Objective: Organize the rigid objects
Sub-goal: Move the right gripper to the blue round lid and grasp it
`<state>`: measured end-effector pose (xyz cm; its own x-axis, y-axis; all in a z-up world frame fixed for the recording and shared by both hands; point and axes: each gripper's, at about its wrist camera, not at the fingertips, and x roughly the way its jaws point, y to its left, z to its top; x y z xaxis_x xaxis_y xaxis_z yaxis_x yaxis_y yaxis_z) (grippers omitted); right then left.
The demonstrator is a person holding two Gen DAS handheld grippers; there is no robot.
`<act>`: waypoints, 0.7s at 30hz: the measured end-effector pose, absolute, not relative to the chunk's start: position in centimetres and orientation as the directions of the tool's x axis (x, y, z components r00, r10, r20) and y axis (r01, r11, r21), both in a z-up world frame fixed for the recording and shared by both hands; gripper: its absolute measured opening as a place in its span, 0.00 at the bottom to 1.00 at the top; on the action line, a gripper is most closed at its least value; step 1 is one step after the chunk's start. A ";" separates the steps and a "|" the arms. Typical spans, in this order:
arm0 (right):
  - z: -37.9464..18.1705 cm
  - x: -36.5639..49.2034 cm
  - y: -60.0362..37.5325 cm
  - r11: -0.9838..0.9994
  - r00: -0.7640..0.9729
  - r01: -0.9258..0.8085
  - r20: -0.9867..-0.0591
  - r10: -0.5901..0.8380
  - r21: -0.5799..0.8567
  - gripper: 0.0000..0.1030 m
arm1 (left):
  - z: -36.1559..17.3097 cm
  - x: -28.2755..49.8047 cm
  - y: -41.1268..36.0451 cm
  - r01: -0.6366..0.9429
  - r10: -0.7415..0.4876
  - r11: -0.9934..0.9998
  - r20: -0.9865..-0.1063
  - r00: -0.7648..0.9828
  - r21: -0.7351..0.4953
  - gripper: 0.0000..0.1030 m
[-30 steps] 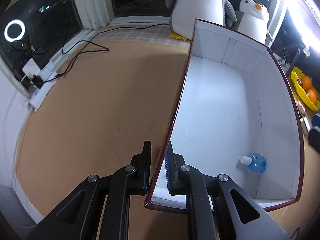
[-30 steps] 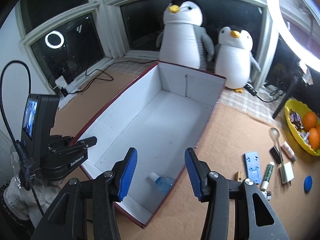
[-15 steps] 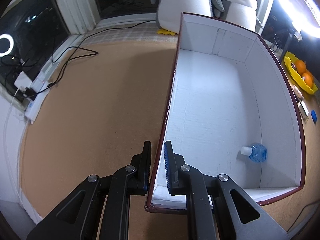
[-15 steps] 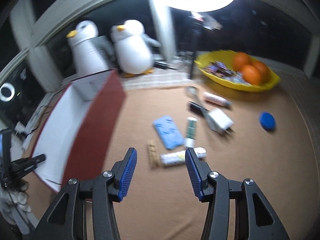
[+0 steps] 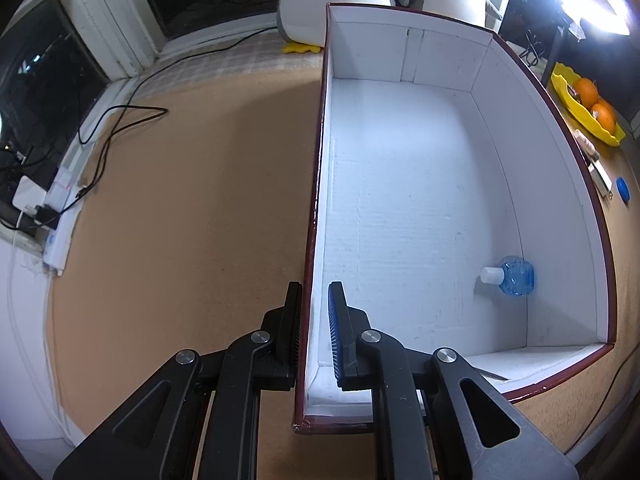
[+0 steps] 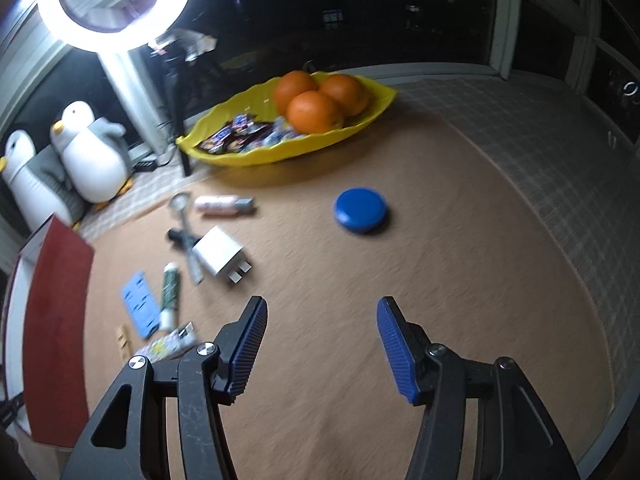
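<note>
My left gripper [image 5: 314, 322] is shut on the left wall of a white box with a dark red outside [image 5: 316, 184]. A small blue bottle with a white cap [image 5: 512, 276] lies inside near the right wall. My right gripper [image 6: 320, 344] is open and empty above the brown mat, some way short of a blue round disc [image 6: 361, 210]. Left of it lie a white plug adapter [image 6: 221, 254], a spoon [image 6: 185, 222], a pink-white tube [image 6: 223, 205], a green-white tube [image 6: 169, 294], a blue flat piece [image 6: 140, 306] and a printed tube [image 6: 168, 346]. The box's red wall [image 6: 54, 320] shows at far left.
A yellow leaf-shaped tray [image 6: 280, 148] with oranges [image 6: 314, 112] and snack packets stands at the back. Two plush penguins [image 6: 90, 154] stand by the window beside a ring light pole [image 6: 132, 92]. Black cables [image 5: 116, 120] and a power strip [image 5: 56, 216] lie left of the box.
My right gripper has swung right, away from the box, over the loose items toward the blue disc. My left gripper keeps its hold on the box wall, and the view has shifted a little.
</note>
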<state>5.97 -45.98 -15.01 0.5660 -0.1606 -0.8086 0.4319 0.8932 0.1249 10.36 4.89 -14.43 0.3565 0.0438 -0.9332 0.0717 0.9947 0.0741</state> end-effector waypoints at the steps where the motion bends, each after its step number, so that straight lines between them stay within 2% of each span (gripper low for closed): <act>1: -15.1 6.5 -46.6 0.889 0.561 0.441 -0.811 -0.167 0.122 0.52 | -14.4 10.4 4.9 0.072 0.044 0.995 -0.934 0.355 0.074 0.11; 6: -16.4 10.2 -49.5 0.871 0.521 0.472 -0.840 -0.152 0.135 0.56 | -14.4 10.5 4.8 0.079 0.049 0.994 -0.938 0.344 0.081 0.11; 21: -21.3 16.9 -53.6 0.830 0.365 0.556 -0.909 -0.201 0.040 0.56 | -14.8 10.6 5.0 0.068 0.060 0.994 -0.943 0.328 0.087 0.11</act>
<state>16.86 -53.56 -21.34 0.3654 -0.2012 -0.9088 0.5564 0.8299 0.0400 10.65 4.96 -14.81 0.3276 0.0604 -0.9429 0.0678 0.9939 0.0872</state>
